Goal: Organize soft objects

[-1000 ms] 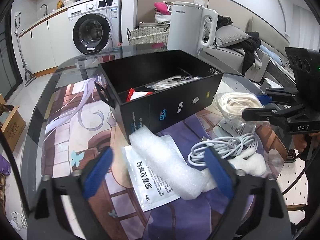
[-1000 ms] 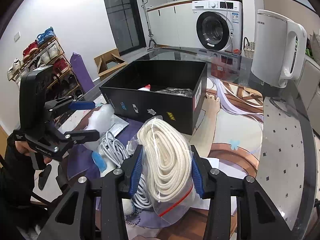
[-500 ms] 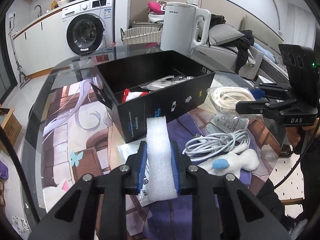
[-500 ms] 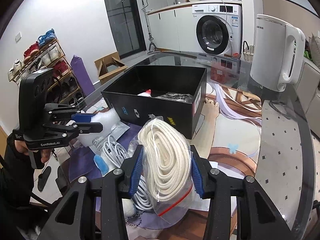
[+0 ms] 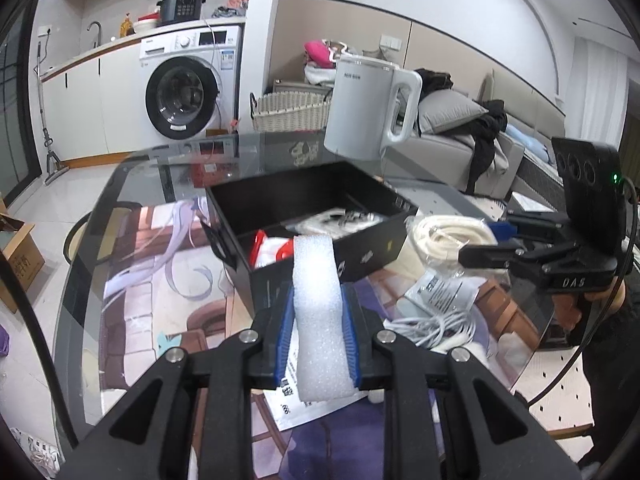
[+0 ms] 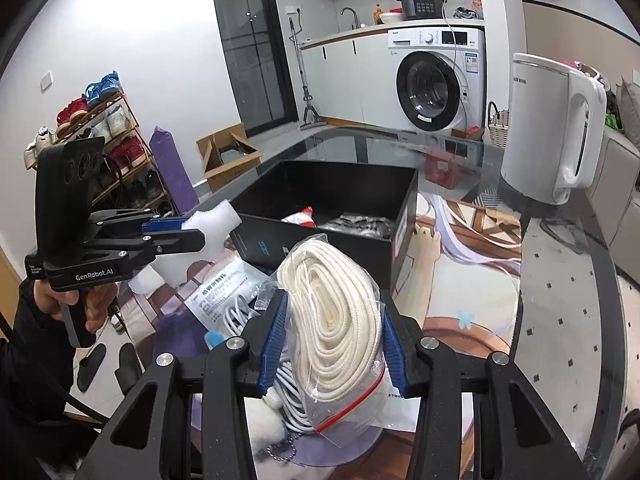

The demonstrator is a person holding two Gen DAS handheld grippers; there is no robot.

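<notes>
Clamped now on the white foam strip (image 5: 318,312) by the left gripper (image 5: 318,336), where a second ago the wide-spread pads sat either side of it flat on the table (image 5: 132,248); raised since, lower centre of frame, just before the black box (image 5: 320,216). Unchanged at lower centre of its own view: right gripper (image 6: 330,344) gripping the bagged coil of white rope (image 6: 332,312). White cable (image 5: 432,326) and printed packet (image 5: 288,400) still lying on the table
</notes>
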